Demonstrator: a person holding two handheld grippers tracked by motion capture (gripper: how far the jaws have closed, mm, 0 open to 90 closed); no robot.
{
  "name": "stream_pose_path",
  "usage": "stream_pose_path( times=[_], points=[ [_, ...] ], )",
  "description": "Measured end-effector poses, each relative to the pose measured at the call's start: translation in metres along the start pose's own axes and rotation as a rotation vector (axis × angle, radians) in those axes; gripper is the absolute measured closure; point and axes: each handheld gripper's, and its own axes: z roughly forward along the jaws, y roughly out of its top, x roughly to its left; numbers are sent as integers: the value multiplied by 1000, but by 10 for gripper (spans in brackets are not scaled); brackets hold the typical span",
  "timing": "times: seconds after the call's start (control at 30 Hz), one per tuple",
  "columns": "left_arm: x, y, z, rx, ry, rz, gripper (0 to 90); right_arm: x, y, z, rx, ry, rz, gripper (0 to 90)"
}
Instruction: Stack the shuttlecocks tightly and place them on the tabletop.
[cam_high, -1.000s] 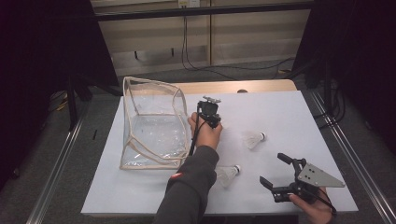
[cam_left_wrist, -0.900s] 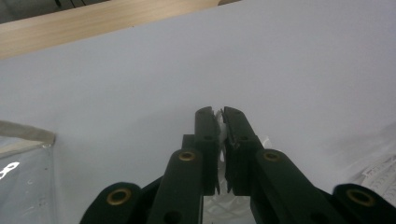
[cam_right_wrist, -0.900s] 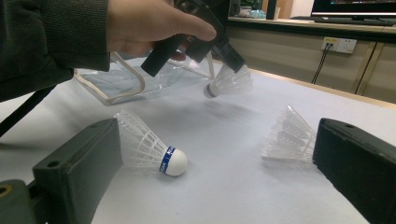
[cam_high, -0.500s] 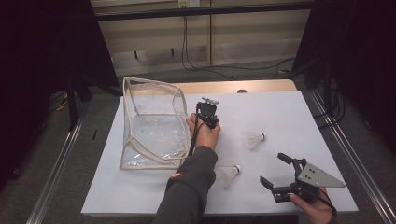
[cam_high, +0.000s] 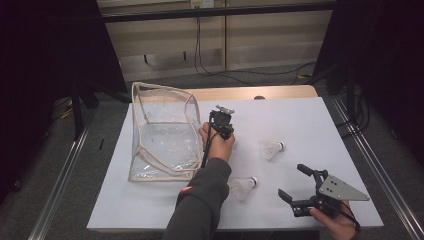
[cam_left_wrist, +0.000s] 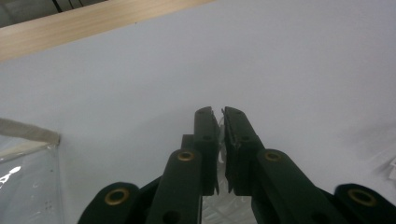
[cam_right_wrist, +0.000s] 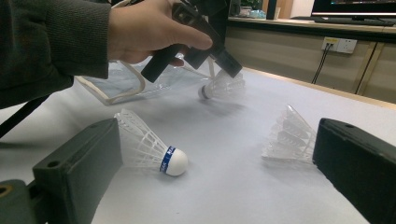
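1. A shuttlecock (cam_right_wrist: 223, 87) hangs pinched by its feathers in the left gripper (cam_right_wrist: 229, 65), at upper centre of the right gripper view, cork end low and just above the table.
2. In the left gripper view the two black jaws stand pressed almost together at centre, with a thin sliver of white feather (cam_left_wrist: 221, 135) between them.
3. In the high view the left gripper (cam_high: 221, 122) sits at centre, just right of the clear bag (cam_high: 162, 132).
4. The bag stands open on the left part of the white table (cam_high: 300, 120).
5. A second shuttlecock (cam_high: 243, 186) lies on its side below centre, near the person's sleeve (cam_high: 202, 200); its cork has a blue band.
6. A third shuttlecock (cam_high: 272, 149) lies right of centre, well apart from the bag.
7. The right gripper (cam_high: 300, 187) rests at lower right, jaws spread wide, holding nothing.
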Motion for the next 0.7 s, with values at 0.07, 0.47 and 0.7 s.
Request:
stream_pose_path(
  times=[0.07, 0.47, 0.7],
  points=[
    [0, 0, 1, -8, -3, -2, 845, 0, 0, 0, -1, 0, -1, 8],
    [0, -1, 2, -11, -6, 31, 841, 0, 0, 0, 2, -1, 0, 8],
    [-2, -2, 0, 1, -17, 48, 845, 0, 0, 0, 3, -2, 1, 8]
  ],
)
